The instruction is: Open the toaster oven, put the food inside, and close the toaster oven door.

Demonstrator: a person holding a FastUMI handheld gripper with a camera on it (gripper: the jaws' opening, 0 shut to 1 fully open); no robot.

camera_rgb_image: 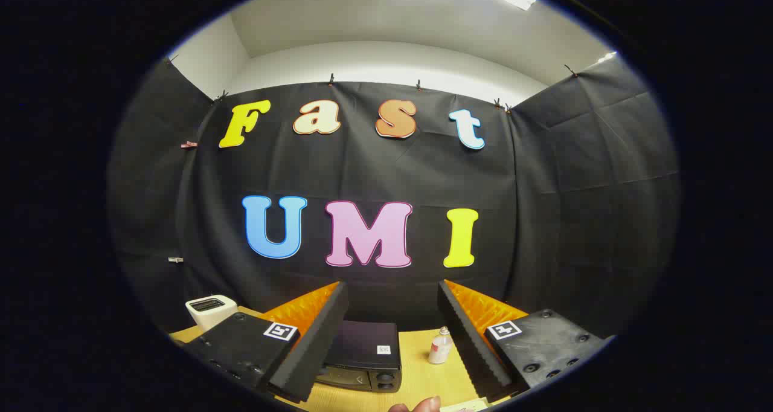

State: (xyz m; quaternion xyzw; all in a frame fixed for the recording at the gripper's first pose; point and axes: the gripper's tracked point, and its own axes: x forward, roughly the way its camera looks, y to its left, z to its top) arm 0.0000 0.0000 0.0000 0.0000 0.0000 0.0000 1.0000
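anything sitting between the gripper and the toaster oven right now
Nothing visible does. The gripper is open, and the black toaster oven sits on the wooden table between and just ahead of its fingers. A small bottle stands to the oven's right, off the path, and a white toaster is off to the left.

Toaster oven (365, 354) on the wooden surface (416, 376)

Dark, boxy, upright, seen from above between the spread fingers of the tongs (392, 339); knobs on its front right.

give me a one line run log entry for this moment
gripper: open, raised, holding nothing | toaster oven: on table between fingers, ahead | small bottle: beside oven | white toaster: beyond one finger | stage: approach
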